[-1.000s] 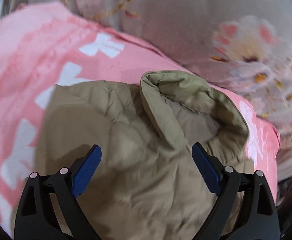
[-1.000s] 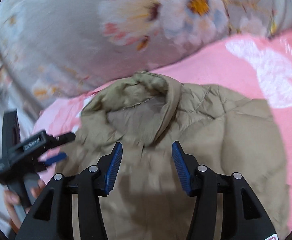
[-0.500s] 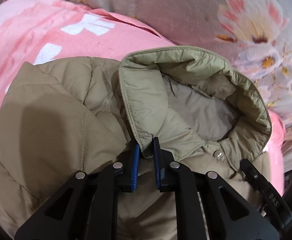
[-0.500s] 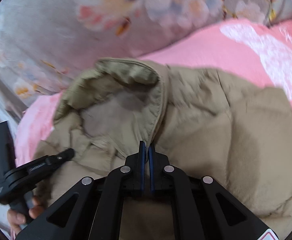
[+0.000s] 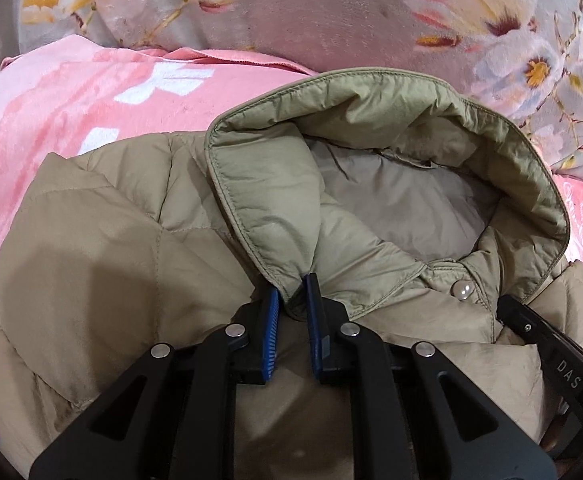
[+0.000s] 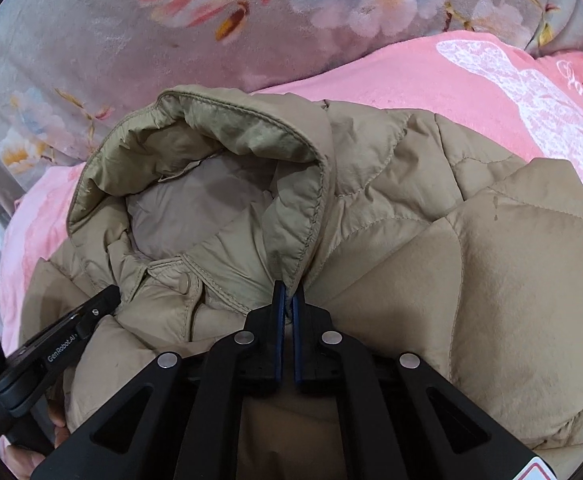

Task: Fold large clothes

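Close downward wrist views, shared collar [image 5: 375,168]

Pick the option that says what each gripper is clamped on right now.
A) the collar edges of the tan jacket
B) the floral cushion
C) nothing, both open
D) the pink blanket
A: the left gripper and the right gripper each pinch a front edge of the tan jacket collar.

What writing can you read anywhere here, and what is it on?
"DAS": on the right gripper, seen from the left wrist.
"GenRobot.AI": on the left gripper, seen from the right wrist.
White script on the pink blanket: too distorted to read.
Sticker at the right view's bottom edge: cut off.
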{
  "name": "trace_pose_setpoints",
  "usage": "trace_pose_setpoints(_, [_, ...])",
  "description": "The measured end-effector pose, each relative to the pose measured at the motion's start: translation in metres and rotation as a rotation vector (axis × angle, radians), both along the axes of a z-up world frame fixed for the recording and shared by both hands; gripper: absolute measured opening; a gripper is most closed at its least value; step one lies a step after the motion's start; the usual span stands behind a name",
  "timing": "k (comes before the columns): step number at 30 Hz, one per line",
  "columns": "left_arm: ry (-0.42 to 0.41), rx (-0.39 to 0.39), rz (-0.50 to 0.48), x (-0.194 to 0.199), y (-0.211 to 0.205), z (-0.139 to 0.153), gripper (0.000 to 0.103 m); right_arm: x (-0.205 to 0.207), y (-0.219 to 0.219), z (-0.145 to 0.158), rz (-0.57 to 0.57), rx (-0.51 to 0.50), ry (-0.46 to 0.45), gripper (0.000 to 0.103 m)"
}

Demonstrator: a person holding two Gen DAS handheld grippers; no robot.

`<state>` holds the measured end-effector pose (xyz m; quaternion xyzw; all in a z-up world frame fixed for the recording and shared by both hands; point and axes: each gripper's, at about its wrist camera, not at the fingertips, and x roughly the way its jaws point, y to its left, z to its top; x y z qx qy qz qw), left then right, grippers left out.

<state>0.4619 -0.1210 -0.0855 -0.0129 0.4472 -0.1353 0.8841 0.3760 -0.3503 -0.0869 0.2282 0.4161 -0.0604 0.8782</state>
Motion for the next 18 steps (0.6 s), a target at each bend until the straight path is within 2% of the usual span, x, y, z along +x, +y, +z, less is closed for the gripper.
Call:
trace_pose_setpoints(3, [0.024, -0.072, -0.009, -0.002, 0.015, 0.007, 0.014, -0.015, -0.007, 0.008, -0.006, 0.05, 0.01, 0.001])
trace_pose_setpoints(4, [0.029, -0.066, -0.02, -0.003, 0.018, 0.011, 0.014, -0.024, -0.008, 0.013, -0.01, 0.046, 0.016, 0.003])
trace_pose_setpoints(5, [0.02, -0.028, -0.026, -0.007, 0.025, 0.02, 0.014, -0.035, -0.011, 0.024, -0.018, 0.012, 0.026, 0.004])
trace_pose_setpoints(8, [-0.057, 0.044, 0.001, -0.003, 0.044, 0.058, 0.014, -0.049, -0.023, 0.068, -0.053, -0.066, -0.048, 0.014])
trace_pose_setpoints(10, [-0.09, 0.034, 0.053, 0.02, 0.047, 0.09, 0.014, -0.028, -0.029, 0.105, -0.079, -0.088, -0.124, 0.015])
trace_pose_setpoints(12, [-0.088, -0.017, 0.085, 0.046, 0.042, 0.11, 0.015, 0.005, -0.027, 0.122, -0.074, -0.102, -0.147, 0.015])
trace_pose_setpoints(13, [-0.064, -0.058, 0.098, 0.064, 0.037, 0.117, 0.017, 0.026, -0.027, 0.126, -0.089, -0.078, -0.163, 0.015])
trace_pose_setpoints(15, [0.008, -0.136, 0.118, 0.095, 0.027, 0.116, 0.023, 0.056, -0.023, 0.122, -0.108, -0.052, -0.158, 0.015])
trace_pose_setpoints(18, [0.124, -0.185, 0.152, 0.122, 0.016, 0.091, 0.022, 0.086, -0.01, 0.097, -0.07, -0.054, -0.103, 0.015])
